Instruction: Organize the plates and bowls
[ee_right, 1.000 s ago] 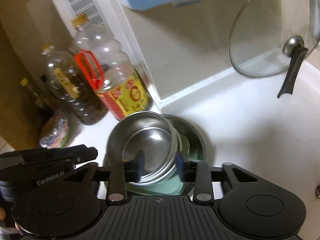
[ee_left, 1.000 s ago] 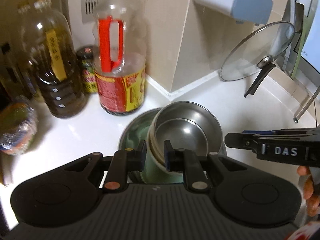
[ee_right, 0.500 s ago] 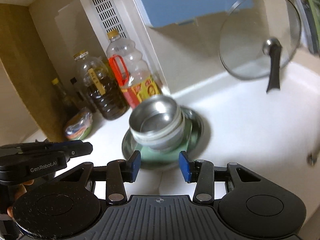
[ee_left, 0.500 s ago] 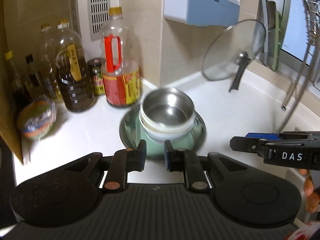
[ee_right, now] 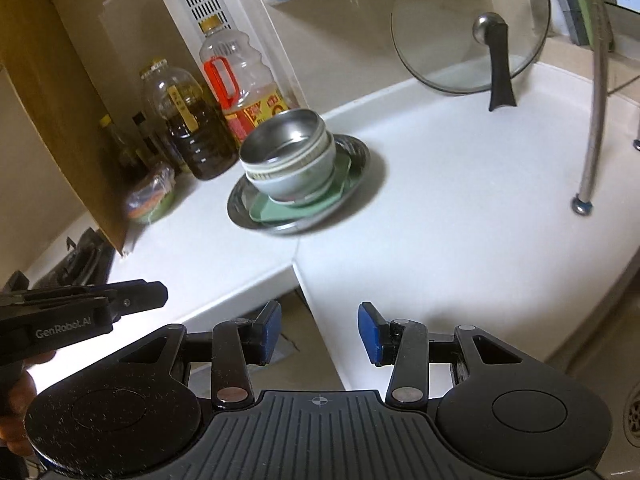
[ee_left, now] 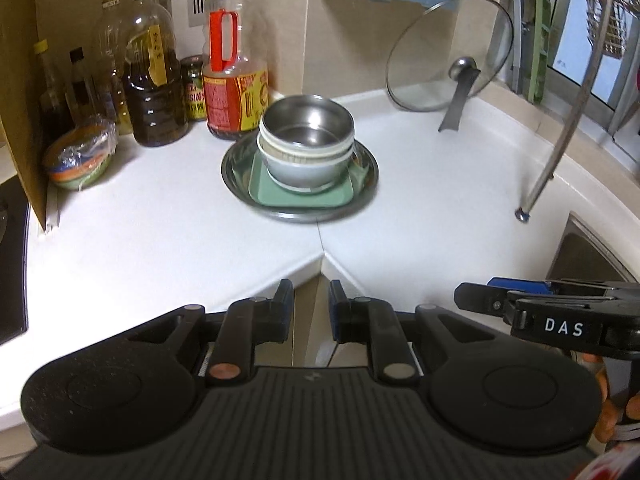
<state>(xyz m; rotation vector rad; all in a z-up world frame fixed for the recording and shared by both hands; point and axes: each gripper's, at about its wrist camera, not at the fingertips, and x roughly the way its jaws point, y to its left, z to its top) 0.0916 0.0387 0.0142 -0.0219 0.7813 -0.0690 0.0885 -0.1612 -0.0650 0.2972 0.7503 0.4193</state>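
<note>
A steel bowl [ee_left: 307,128] sits nested on top of pale bowls, on a green square plate [ee_left: 280,198] inside a round steel plate [ee_left: 236,176], at the back of the white counter. The same stack [ee_right: 288,152] shows in the right wrist view. My left gripper [ee_left: 310,300] hangs over the counter's front corner, well short of the stack, its jaws a narrow gap apart with nothing between. My right gripper [ee_right: 320,332] is equally far back, open wider and empty. Each gripper shows at the edge of the other's view [ee_left: 480,300] [ee_right: 152,294].
Oil bottles [ee_left: 152,80] [ee_left: 234,60] and jars line the back wall behind the stack. A wrapped bowl [ee_left: 80,156] sits at left by a wooden panel. A glass lid [ee_left: 448,52] leans on the wall at right. A metal hose [ee_left: 560,136] hangs near the sink [ee_left: 588,256].
Both grippers have drawn back from the bowl stack to the counter's front corner. The stack stays on the plates. The right jaws have widened a little.
</note>
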